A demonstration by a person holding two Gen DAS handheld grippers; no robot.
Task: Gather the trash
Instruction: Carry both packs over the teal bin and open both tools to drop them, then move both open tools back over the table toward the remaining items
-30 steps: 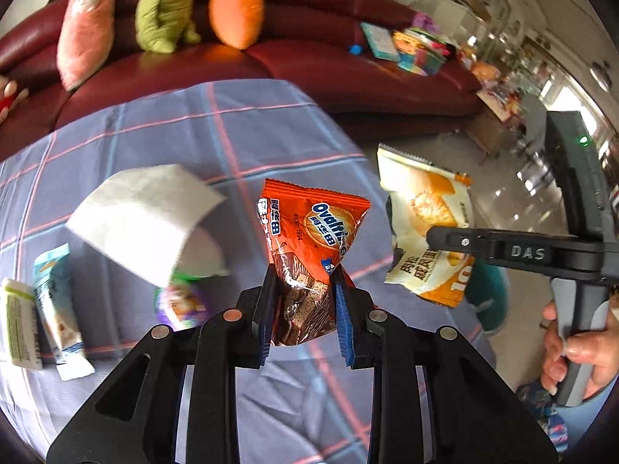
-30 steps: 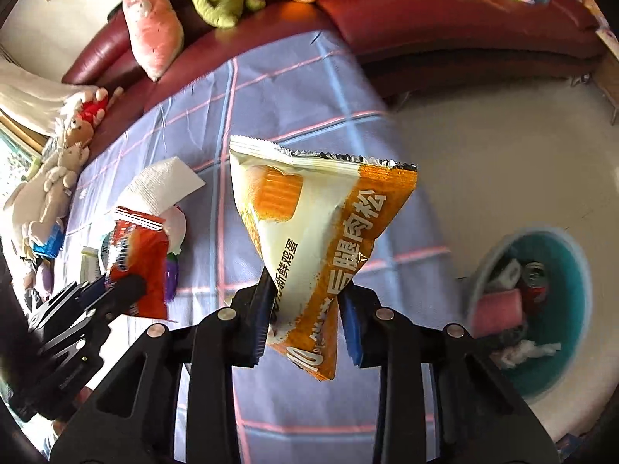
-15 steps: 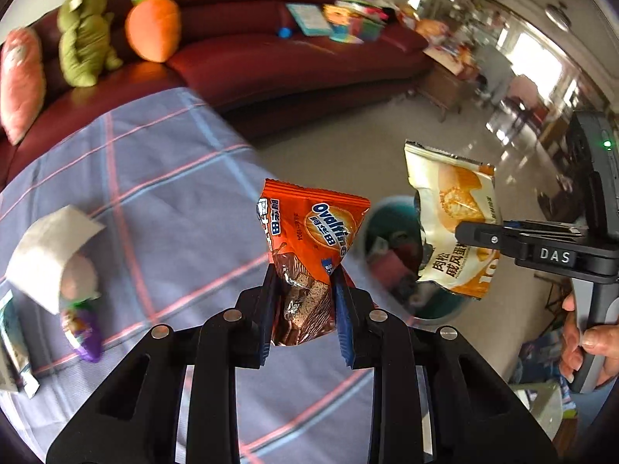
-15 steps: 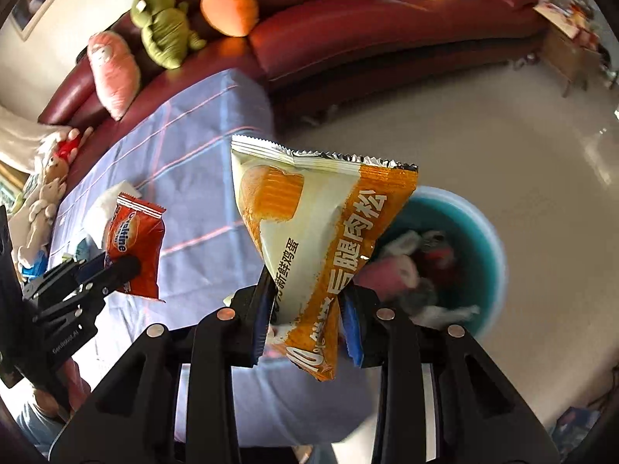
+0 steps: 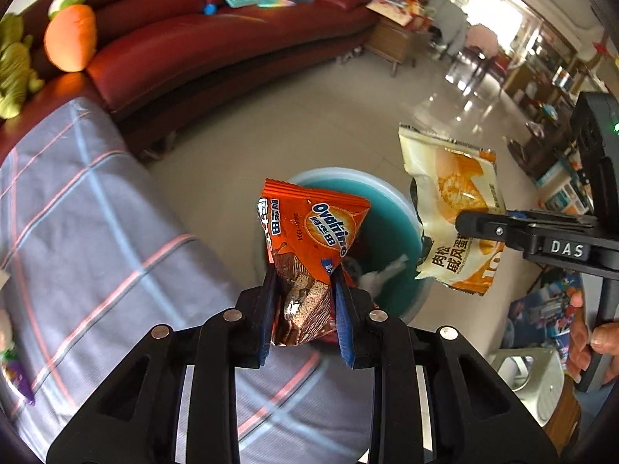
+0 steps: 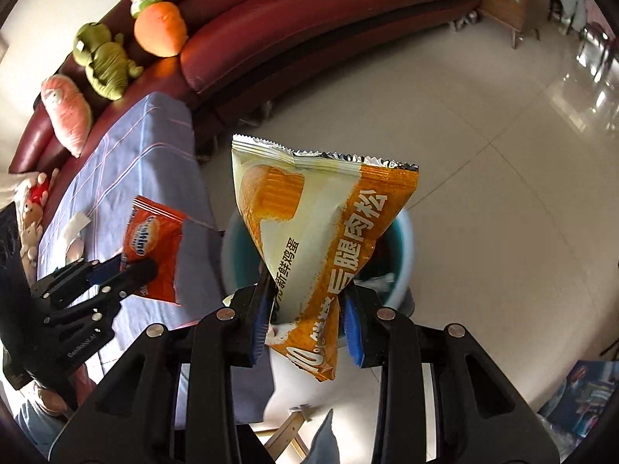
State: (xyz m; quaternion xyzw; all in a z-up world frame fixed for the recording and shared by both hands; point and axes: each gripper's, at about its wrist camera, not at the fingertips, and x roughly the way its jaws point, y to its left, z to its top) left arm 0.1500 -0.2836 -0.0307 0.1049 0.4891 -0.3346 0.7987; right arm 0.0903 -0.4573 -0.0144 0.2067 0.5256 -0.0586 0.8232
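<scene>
My left gripper (image 5: 303, 290) is shut on an orange Ovaltine wrapper (image 5: 309, 228), held upright above the near rim of a teal trash bin (image 5: 390, 232) on the floor. My right gripper (image 6: 307, 301) is shut on a white and orange snack bag (image 6: 321, 224), which hangs over the same bin (image 6: 402, 255). In the left wrist view that bag (image 5: 448, 208) and the right gripper (image 5: 476, 228) sit to the right of the bin. In the right wrist view the Ovaltine wrapper (image 6: 154, 247) and the left gripper (image 6: 116, 274) are at lower left. Trash lies inside the bin.
A table with a blue plaid cloth (image 5: 77, 232) stands left of the bin, a tissue (image 6: 75, 224) on it. A dark red sofa (image 5: 193, 38) with plush toys (image 6: 160, 27) runs behind. Pale tiled floor (image 6: 503, 154) spreads to the right. A hand (image 5: 588, 344) holds the right gripper's handle.
Both grippers have swung rightward off the table, carrying their wrappers, and now hang over the teal bin. Their grips are unchanged.
</scene>
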